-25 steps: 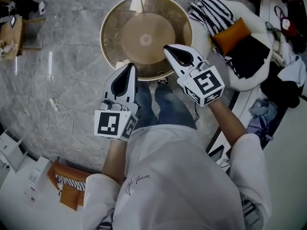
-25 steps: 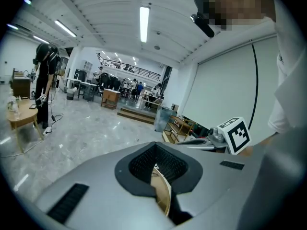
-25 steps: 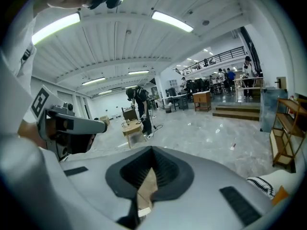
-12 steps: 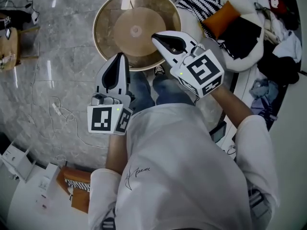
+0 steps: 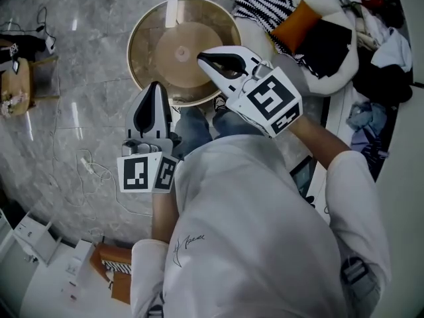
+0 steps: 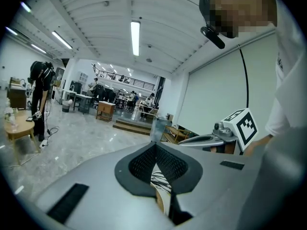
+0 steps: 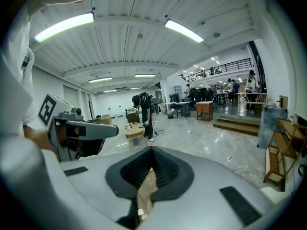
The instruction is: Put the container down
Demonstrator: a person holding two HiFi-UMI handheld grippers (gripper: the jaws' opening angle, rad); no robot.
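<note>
A large round brown container (image 5: 151,59) with a pale rim stands on the marble floor just beyond the person's feet. Both grippers hang above its near edge, apart from it. My left gripper (image 5: 156,85) points away from the person, its jaws closed to a point with nothing in them; in its own view the pads (image 6: 154,146) meet at the tip. My right gripper (image 5: 201,57) reaches over the container's near right rim, also shut and empty. Its pads (image 7: 151,150) touch in the right gripper view. Each gripper shows in the other's view.
A white cushion pile with striped fabric (image 5: 260,6), an orange pillow (image 5: 299,20) and dark clothes lies at the upper right. A cable (image 5: 93,167) runs across the floor at left. A small wooden table (image 5: 16,78) stands at far left, white boxes (image 5: 36,240) at lower left.
Both grippers have risen away from the container and look larger in the head view. The container has stayed on the floor. Both stay shut.
</note>
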